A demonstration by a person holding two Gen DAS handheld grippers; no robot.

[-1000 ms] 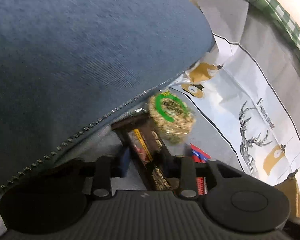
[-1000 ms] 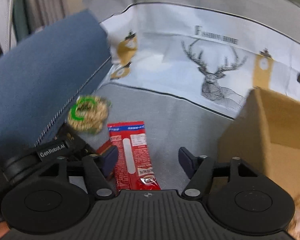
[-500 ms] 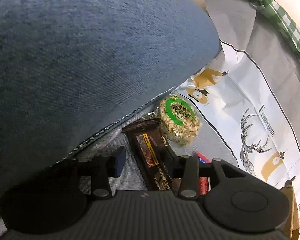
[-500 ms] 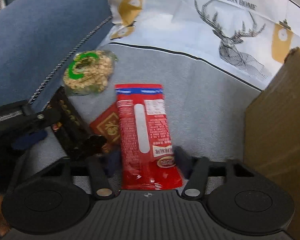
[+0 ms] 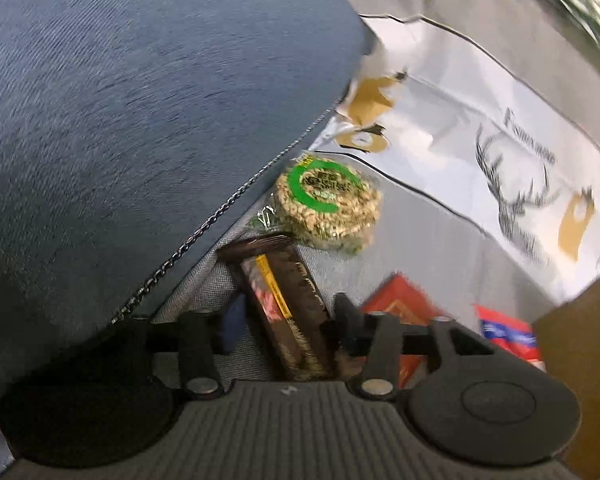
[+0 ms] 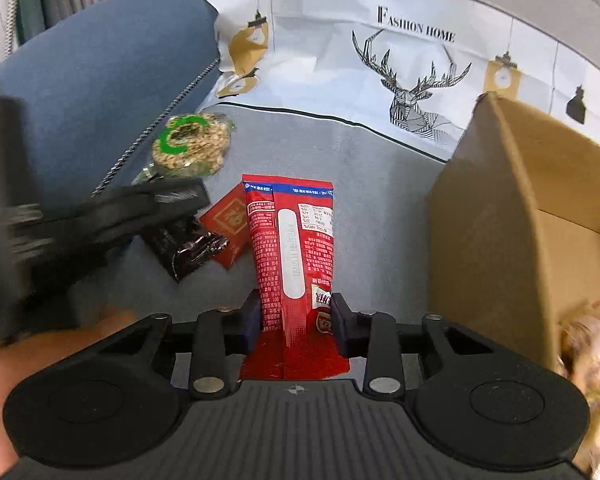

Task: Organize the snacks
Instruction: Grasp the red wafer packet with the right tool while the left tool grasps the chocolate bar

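Snacks lie on a grey sofa seat (image 6: 380, 168) between a blue cushion (image 6: 100, 80) and a cardboard box (image 6: 500, 216). The right tool (image 6: 294, 316) has just been closing and its pads now press both sides of the long red packet (image 6: 292, 240), which lies flat beside a small red sachet (image 6: 230, 224). The left tool (image 5: 288, 316) stands spread around the dark bar wrapper (image 5: 284, 292) without squeezing it, and the round rice cake (image 5: 328, 204) lies just beyond, against the cushion.
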